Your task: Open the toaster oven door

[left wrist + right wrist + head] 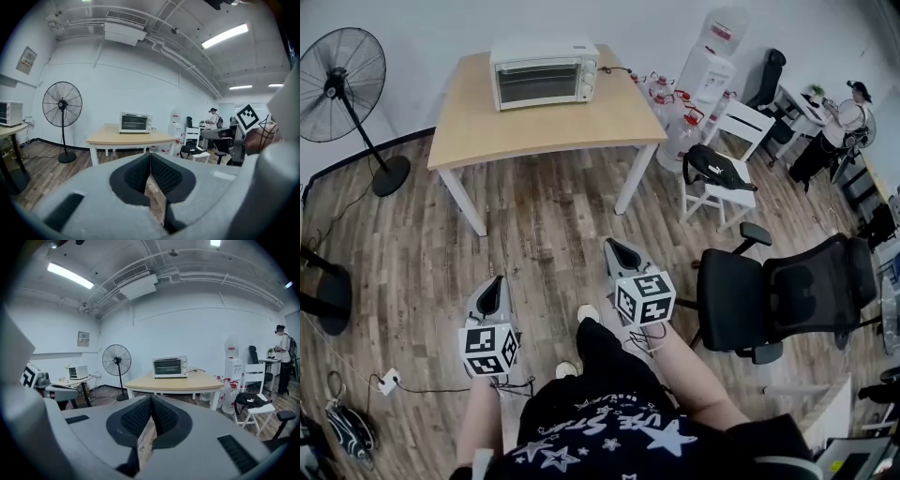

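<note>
A white toaster oven [544,73] with its glass door closed stands at the back of a wooden table [542,122]; it also shows in the left gripper view as the toaster oven [136,123] and in the right gripper view as the toaster oven [170,367]. Both grippers hang far from it, over the wood floor near the person's legs. My left gripper [491,297] is shut and empty, its tips meeting in its own view at the left gripper [150,154]. My right gripper [623,253] is shut and empty too, seen as the right gripper [151,398].
A black standing fan [342,89] is left of the table. Water bottles and a dispenser [703,80] stand at its right, with a white chair [727,159] holding a black bag. A black office chair [787,295] is close on my right. Cables and a power strip [389,380] lie at the left.
</note>
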